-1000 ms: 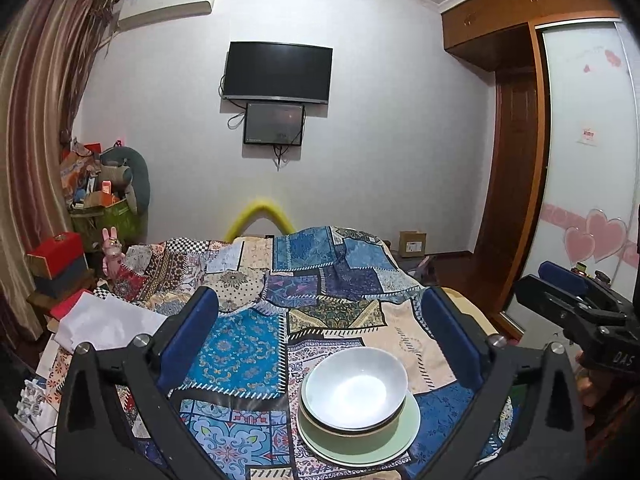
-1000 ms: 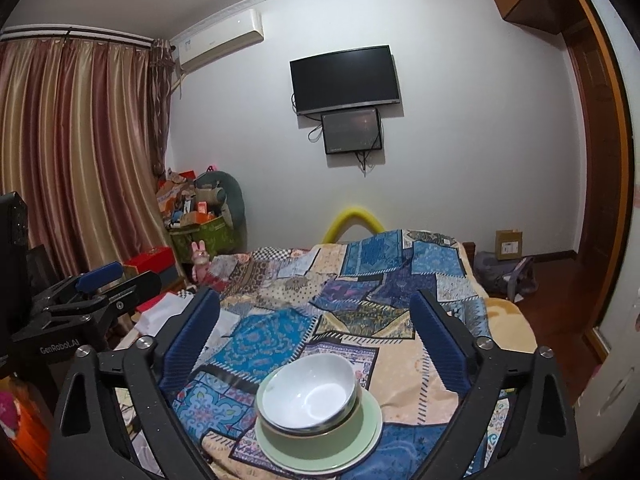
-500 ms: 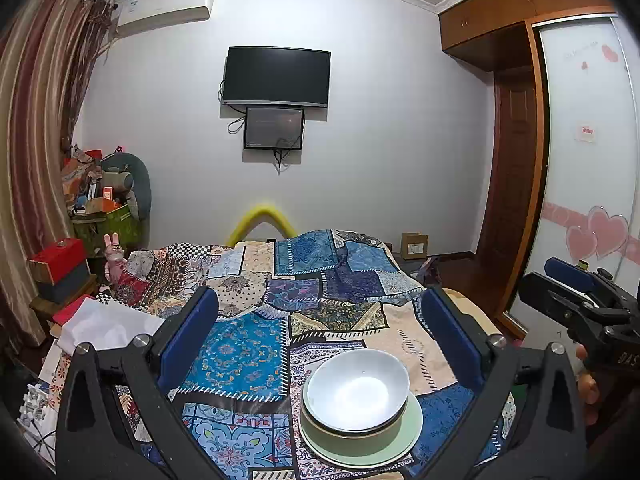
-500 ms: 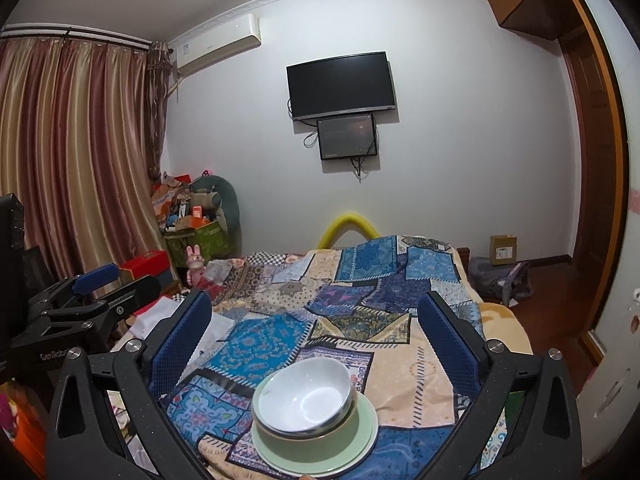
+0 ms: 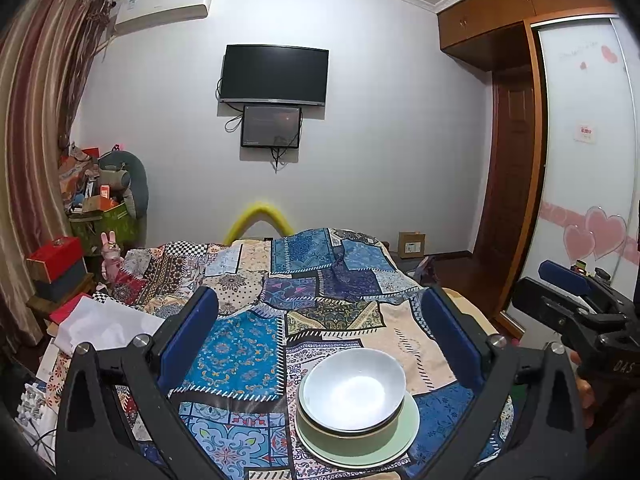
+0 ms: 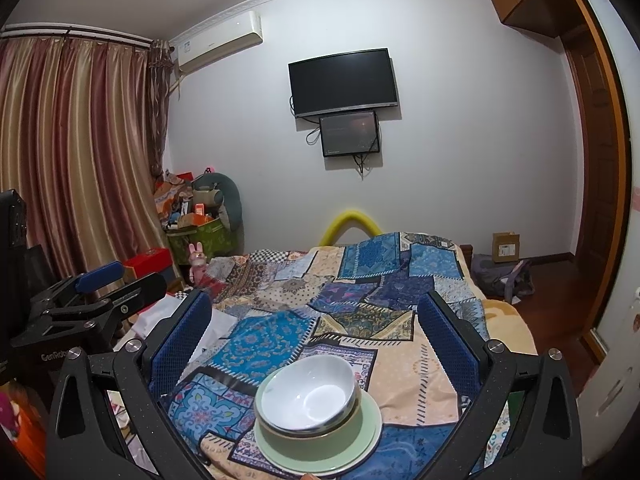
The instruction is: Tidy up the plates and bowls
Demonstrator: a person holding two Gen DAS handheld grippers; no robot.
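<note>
A white bowl (image 5: 354, 388) nested in a green bowl (image 5: 348, 434) on a pale green plate (image 5: 408, 428) sits near the bed's (image 5: 416, 360) near edge, low and ahead of both wide-open, empty tongs, left gripper (image 5: 320, 344) and right gripper (image 6: 316, 340), neither clearly nearer.

Bed covered by a patchwork quilt (image 5: 304, 280) in blue, cream and black prints, filling the lower centre. At 12 o'clock, a black flat television (image 5: 274, 75) on the white wall, a smaller dark screen (image 5: 271, 126) just below it. White air-conditioner unit (image 6: 220, 42) at 11 o'clock. Striped red-gold curtains (image 6: 76, 152) at 9 o'clock. Yellow foam arch (image 5: 258, 220) behind the bed. Pink rabbit toy (image 6: 197, 266) beside a cluttered green bin (image 6: 206, 236). Small cardboard box (image 5: 412, 244) on the floor, 3 o'clock. Wooden wardrobe (image 5: 516, 152) at right.
</note>
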